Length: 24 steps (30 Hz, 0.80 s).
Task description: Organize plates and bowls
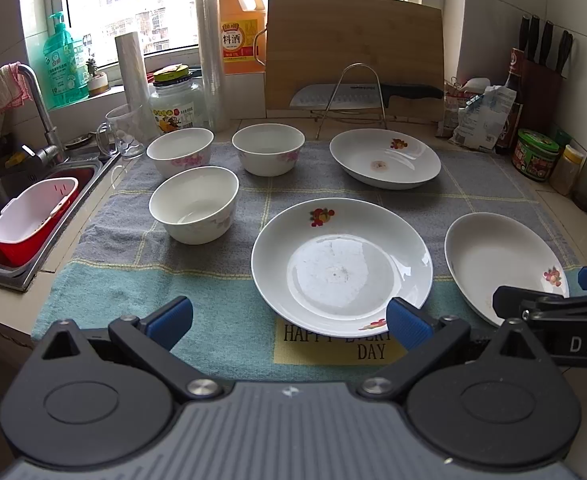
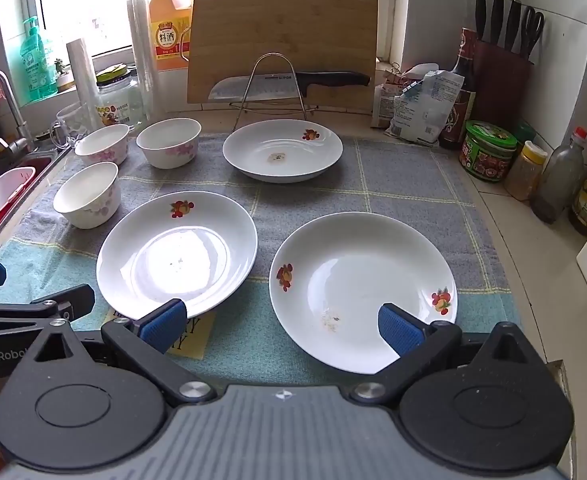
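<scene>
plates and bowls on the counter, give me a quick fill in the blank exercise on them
1. The cloth holds ___ white plates, such as the near plate.
2. The bowls number ___.
3. Behind the far plate, a knife rests against a wooden ___.
4. Both grippers, left and right, are ___.

Missing words: three; three; cutting board; open

Right plate (image 1: 493, 264) partly behind right claw (image 1: 541, 292).

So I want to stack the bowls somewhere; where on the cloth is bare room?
Free: the near-left teal corner of the cloth, before the near bowl, and the grey stretch between the far plate and the jars. Crowded: the bowl cluster by the sink and the two near plates.
</scene>
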Available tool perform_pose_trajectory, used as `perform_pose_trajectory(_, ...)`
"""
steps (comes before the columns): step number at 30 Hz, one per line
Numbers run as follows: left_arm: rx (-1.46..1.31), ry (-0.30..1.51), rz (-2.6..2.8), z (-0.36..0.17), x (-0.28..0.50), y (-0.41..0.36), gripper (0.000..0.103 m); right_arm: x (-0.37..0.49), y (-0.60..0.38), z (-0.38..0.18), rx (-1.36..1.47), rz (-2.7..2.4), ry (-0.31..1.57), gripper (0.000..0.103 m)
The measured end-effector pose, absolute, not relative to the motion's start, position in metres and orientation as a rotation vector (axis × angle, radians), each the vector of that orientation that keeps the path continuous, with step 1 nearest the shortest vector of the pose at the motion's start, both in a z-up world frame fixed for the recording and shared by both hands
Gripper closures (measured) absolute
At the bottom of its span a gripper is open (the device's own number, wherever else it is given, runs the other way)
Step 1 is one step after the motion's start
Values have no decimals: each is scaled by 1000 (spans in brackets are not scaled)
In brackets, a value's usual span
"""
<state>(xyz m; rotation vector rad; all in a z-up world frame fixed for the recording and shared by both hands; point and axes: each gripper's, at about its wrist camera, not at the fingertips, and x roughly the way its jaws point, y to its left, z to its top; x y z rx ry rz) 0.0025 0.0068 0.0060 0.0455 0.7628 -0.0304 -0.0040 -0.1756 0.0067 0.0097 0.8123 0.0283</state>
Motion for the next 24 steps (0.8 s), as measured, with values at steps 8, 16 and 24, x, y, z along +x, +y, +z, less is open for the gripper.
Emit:
perform_pose_trajectory(8,45,759,-27,8,1,5,1,-6,-175,7,7,30,808,0)
perform_pose_trajectory(16,46,754,-23,10,0,3,1,-6,-177,10,7,33,803,0)
perform_pose_trajectory(24,46,753,-24,10,0,3,1,-6,-176,10,6,33,803,0)
